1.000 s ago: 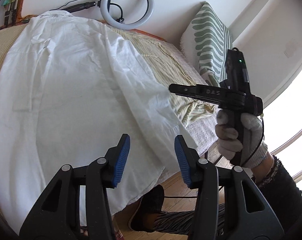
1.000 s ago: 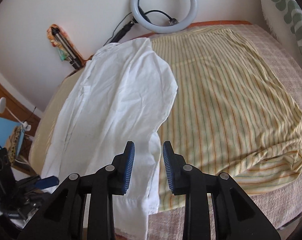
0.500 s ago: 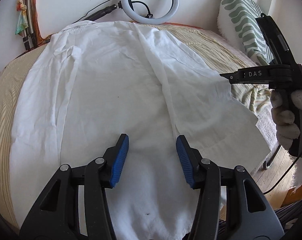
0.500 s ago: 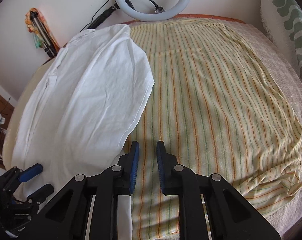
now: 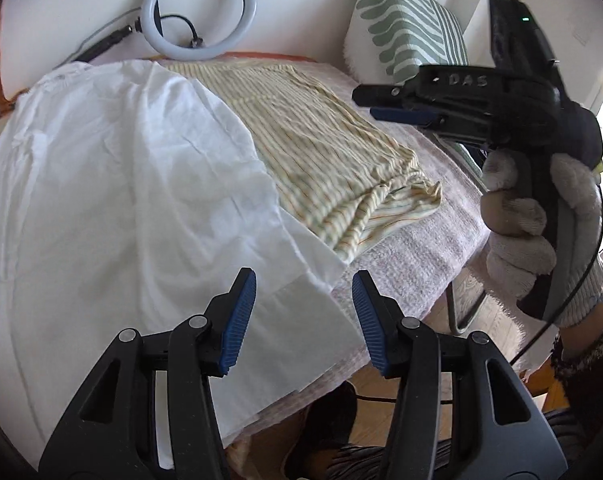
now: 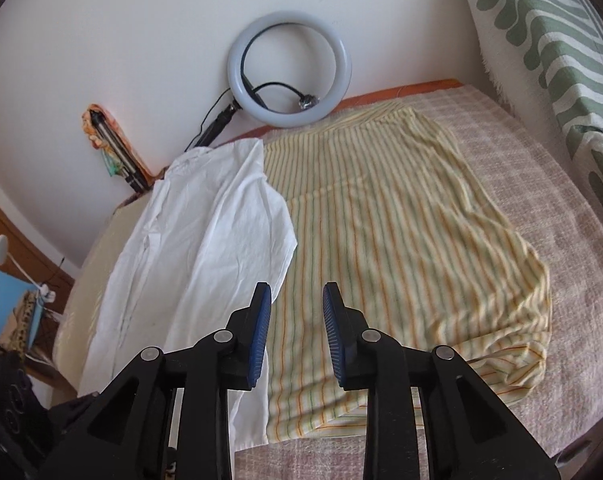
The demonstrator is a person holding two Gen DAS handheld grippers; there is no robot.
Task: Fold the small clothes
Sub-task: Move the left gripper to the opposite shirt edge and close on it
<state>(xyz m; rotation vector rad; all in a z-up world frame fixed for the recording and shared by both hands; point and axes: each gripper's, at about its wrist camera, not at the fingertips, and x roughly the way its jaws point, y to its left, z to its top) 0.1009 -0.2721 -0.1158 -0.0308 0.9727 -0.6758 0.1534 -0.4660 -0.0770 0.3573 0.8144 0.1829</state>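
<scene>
A white shirt (image 5: 113,200) lies spread on the bed, its sleeve end hanging over the near edge; it also shows in the right wrist view (image 6: 205,248). A yellow striped garment (image 5: 325,148) lies flat beside it, to its right (image 6: 401,232). My left gripper (image 5: 303,312) is open and empty, above the shirt's sleeve end near the bed edge. My right gripper (image 6: 293,332) is open and empty, held above the border between the two garments. It shows from the side in the left wrist view (image 5: 397,104), in a gloved hand.
A ring light (image 6: 289,68) leans on the wall behind the bed. A green patterned pillow (image 5: 409,32) stands at the right. The pink bedspread (image 6: 541,184) lies bare at the right. Wooden floor (image 5: 381,384) and a desk with clutter (image 6: 9,308) lie beside the bed.
My left gripper has swung right, from over the shirt's middle to its sleeve end at the bed edge. My right gripper has opened wider and pulled back a little.
</scene>
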